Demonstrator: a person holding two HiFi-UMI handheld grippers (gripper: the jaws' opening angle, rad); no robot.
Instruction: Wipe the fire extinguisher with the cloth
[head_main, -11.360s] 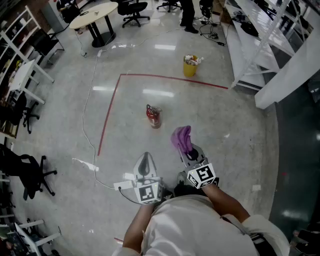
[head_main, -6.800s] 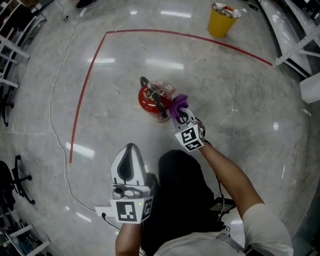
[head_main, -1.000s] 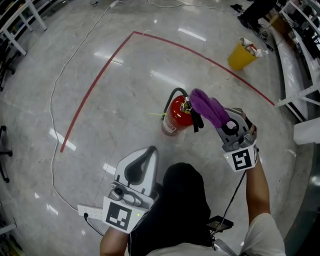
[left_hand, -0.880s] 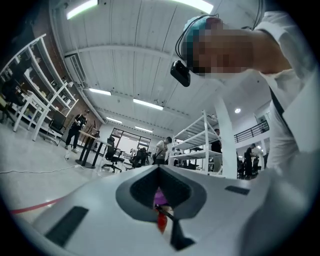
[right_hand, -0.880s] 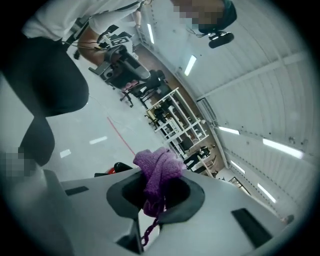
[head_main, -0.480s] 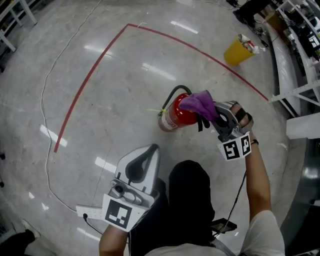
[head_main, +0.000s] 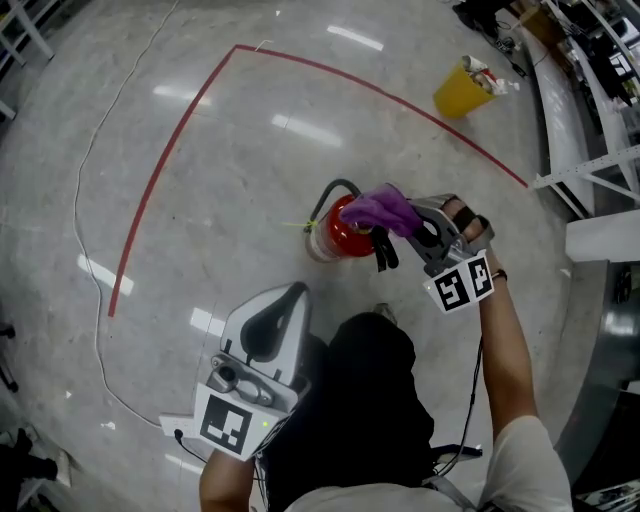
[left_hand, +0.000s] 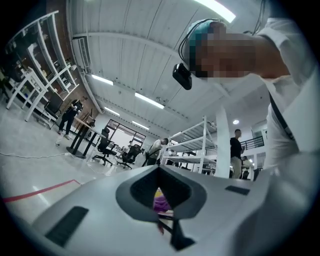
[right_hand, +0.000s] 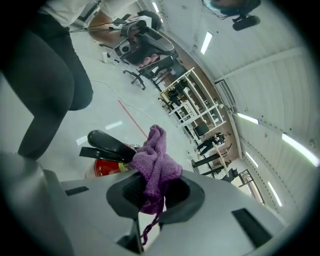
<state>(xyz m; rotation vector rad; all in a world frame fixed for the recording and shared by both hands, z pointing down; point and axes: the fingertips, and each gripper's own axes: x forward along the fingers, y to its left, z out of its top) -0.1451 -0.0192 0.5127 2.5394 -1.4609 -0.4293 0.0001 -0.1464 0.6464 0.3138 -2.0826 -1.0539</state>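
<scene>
A red fire extinguisher (head_main: 338, 232) stands on the floor, its black hose (head_main: 328, 192) curling over the far side. My right gripper (head_main: 402, 217) is shut on a purple cloth (head_main: 383, 209), which rests against the extinguisher's top by the black handle (head_main: 383, 254). In the right gripper view the cloth (right_hand: 156, 161) bunches out of the right gripper (right_hand: 152, 184), next to the handle (right_hand: 107, 145) and red body (right_hand: 106, 168). My left gripper (head_main: 288, 297) hangs near my legs, shut and empty, apart from the extinguisher. Its jaws (left_hand: 160, 170) meet in the left gripper view.
A red tape line (head_main: 168, 152) marks the polished floor. A yellow bin (head_main: 460, 90) stands beyond it at the upper right. White shelving (head_main: 590, 170) runs along the right side. A white cable (head_main: 84, 200) trails on the left. People and office chairs show far off.
My right gripper has carried the cloth left and down from above the extinguisher onto its top. The left gripper has stayed by my legs.
</scene>
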